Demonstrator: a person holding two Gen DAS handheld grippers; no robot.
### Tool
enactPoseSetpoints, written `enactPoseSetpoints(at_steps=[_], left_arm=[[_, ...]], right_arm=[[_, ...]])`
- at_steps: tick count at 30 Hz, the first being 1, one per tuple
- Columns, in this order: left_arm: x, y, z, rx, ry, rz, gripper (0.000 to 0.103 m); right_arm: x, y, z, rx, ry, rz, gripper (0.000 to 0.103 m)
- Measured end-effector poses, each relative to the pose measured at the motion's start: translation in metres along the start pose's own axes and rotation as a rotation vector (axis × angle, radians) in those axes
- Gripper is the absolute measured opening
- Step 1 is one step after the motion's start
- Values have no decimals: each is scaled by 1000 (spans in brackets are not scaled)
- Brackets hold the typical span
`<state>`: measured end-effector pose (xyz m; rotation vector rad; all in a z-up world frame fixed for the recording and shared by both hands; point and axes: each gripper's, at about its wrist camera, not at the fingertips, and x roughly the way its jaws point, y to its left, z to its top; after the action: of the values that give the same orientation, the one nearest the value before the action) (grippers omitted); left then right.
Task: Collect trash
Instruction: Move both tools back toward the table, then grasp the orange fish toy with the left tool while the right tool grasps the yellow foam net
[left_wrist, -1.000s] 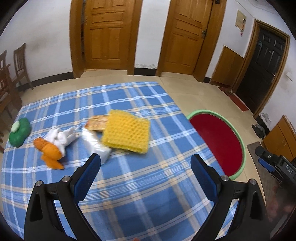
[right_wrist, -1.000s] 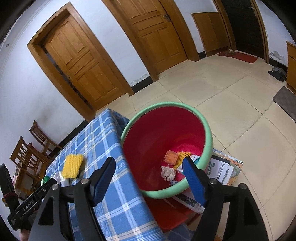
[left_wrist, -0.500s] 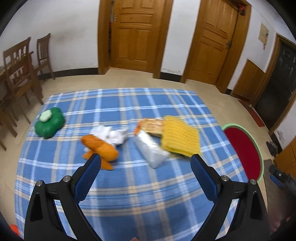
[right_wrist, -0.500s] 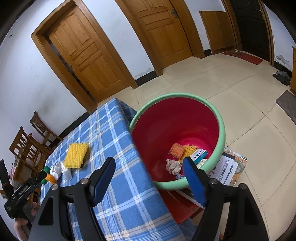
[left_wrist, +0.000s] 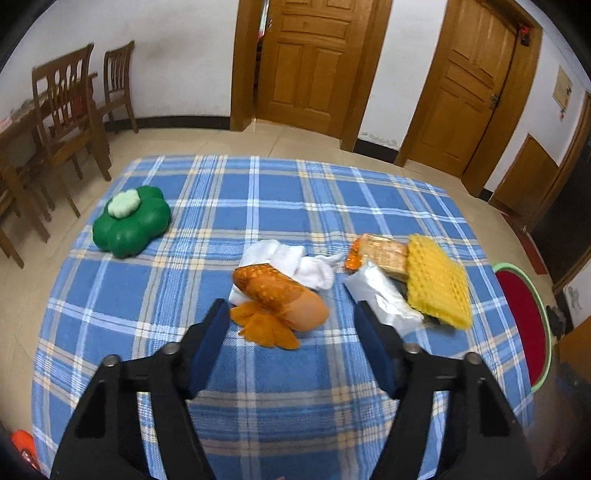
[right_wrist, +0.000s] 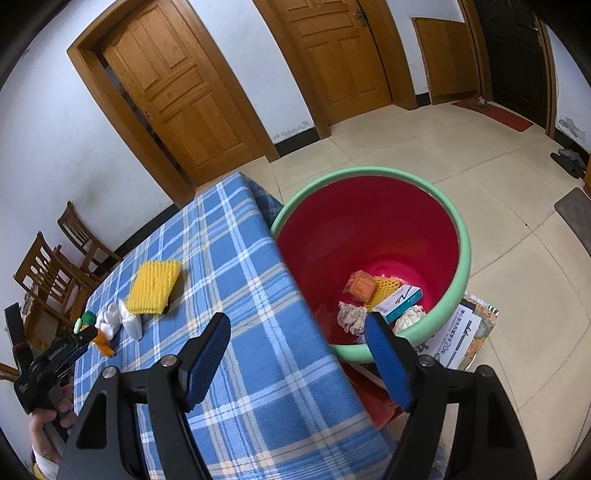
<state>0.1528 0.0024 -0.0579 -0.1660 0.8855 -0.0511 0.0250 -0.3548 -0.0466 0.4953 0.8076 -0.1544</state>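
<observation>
Left tongs (left_wrist: 290, 308) (closing, still empty) now near orange wrapper (left_wrist: 280, 295).

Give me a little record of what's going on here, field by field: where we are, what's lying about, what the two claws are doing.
Surface: blue checked tablecloth
Still on table: orange wrapper, white tissue, silver packet, yellow foam net, green flower-shaped thing
Bin: red bucket beside the table, holding boxes and crumpled paper
Left gripper: jaws closing, nothing pressed between them, orange wrapper just ahead
Right gripper: open, empty, near the table's edge by the bucket
</observation>
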Motion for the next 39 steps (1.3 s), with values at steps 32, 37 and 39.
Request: enactPoseSetpoints(at_steps=[32,37,39], left_arm=[[-29,72,-23,-152,-120,-81,21],[-23,78,-27,-165,-110,-81,21],[-20,79,-28,-168,-106,-82,21]], right_arm=[[80,143,6,-257,104,120,77],[99,154,10,-253,116,109,77],[103,154,12,-249,121,106,76]])
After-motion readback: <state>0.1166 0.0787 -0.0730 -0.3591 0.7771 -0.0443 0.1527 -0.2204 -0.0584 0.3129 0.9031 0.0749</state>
